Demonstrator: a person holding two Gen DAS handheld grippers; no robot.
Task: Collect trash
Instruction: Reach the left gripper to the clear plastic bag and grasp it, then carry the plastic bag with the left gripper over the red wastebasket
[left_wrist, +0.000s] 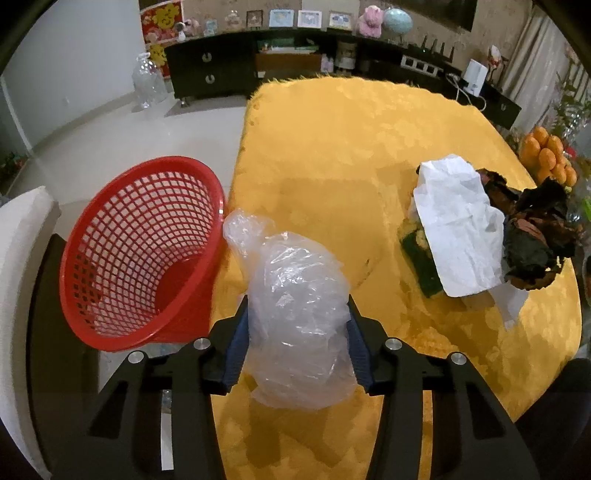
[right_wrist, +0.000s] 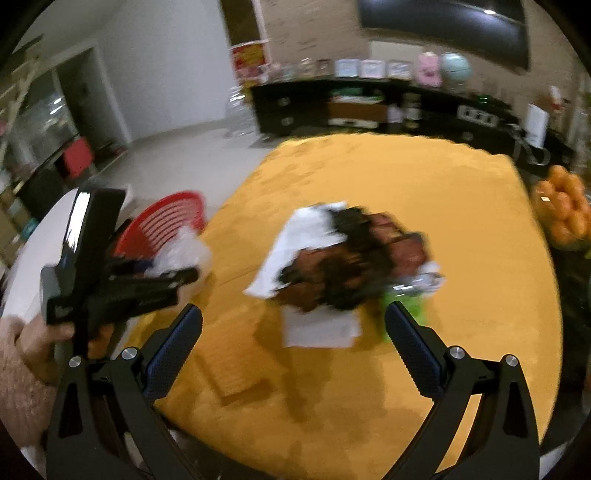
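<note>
Two grippers in my views. Left gripper (left_wrist: 298, 343) clamped on crumpled clear plastic bag (left_wrist: 295, 321), held above yellow desk (left_wrist: 351, 147) near its left edge, just right of red basket (left_wrist: 144, 251). Right gripper (right_wrist: 293, 343) spread wide, gripping nothing, hovering over desk, pointed at trash pile (right_wrist: 347, 266). Right view motion-blurred; pile's items hard to separate: white paper (left_wrist: 458, 225), dark wrappers (left_wrist: 532, 236), something green. Basket tilted, off desk's left side; I see nothing in it.
</note>
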